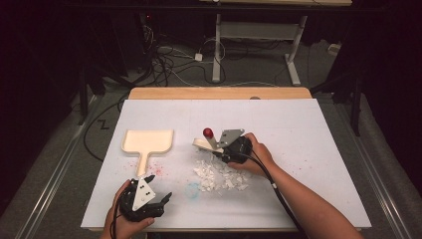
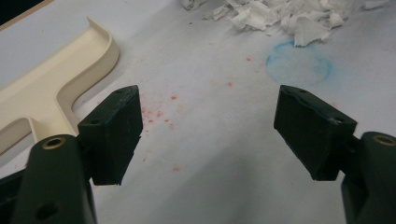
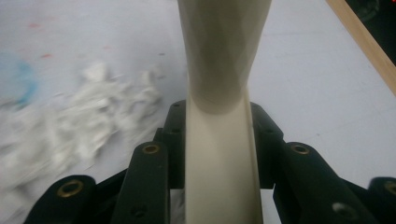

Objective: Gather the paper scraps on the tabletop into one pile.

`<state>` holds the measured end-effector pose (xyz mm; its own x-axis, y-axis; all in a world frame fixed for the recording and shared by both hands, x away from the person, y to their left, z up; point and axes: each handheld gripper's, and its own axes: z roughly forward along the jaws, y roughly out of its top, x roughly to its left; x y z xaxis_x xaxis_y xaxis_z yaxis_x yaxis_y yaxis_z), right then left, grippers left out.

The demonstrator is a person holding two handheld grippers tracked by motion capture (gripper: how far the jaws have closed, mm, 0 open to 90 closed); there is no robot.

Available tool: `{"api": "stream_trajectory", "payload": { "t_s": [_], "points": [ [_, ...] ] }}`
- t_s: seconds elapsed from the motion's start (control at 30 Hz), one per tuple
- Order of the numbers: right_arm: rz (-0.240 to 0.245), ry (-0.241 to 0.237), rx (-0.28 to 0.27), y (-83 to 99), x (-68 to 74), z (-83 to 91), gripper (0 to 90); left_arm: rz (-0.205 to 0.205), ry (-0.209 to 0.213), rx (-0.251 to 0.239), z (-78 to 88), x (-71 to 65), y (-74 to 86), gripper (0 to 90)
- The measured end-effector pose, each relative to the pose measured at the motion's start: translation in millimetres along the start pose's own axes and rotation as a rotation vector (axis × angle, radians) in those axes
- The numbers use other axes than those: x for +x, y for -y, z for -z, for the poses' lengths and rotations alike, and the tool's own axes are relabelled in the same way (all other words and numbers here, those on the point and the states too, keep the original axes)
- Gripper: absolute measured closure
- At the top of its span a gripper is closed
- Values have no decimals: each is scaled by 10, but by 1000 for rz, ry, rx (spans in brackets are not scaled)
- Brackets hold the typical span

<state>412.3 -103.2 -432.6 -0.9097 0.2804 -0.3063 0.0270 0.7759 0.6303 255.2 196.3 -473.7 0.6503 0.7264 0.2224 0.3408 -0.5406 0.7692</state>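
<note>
— Cream plastic: the brush (image 1: 208, 141) is clamped by its stiff, light handle in the right gripper (image 1: 226, 152), above the scraps (image 1: 220, 175).
— And the dustpan (image 1: 148, 142)?
— Rigid; best taken by its handle. The left gripper (image 1: 157, 191) is held open nearby.

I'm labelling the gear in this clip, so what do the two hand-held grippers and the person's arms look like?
Both are black. The left hand-held gripper has blocky black pads on arms with brass-ringed holes and carries a grey three-cornered plate marked with small dark holes. The right hand-held gripper has a similar grey plate and a black cable trailing along the forearm. No sleeves show on the forearms.
</note>
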Motion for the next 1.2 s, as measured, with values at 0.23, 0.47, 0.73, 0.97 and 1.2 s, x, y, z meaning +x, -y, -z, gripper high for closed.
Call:
{"api": "stream_trajectory", "payload": {
  "t_s": [0.23,0.47,0.73,0.97,1.2],
  "points": [
    [59,-46,-17,38,104,271,678,-8,0,14,-20,-12,-2,226],
    [48,46,-73,-142,-60,227,678,15,0,23,-31,8,8,226],
    [66,80,-18,-295,-163,-136,678,12,9,26,-38,16,17,226],
    [149,-13,-8,-307,-73,-261,676,-3,13,22,-39,21,20,226],
    [232,-153,-64,-167,76,-13,677,-2,16,26,-47,6,15,226]
  ]
}}
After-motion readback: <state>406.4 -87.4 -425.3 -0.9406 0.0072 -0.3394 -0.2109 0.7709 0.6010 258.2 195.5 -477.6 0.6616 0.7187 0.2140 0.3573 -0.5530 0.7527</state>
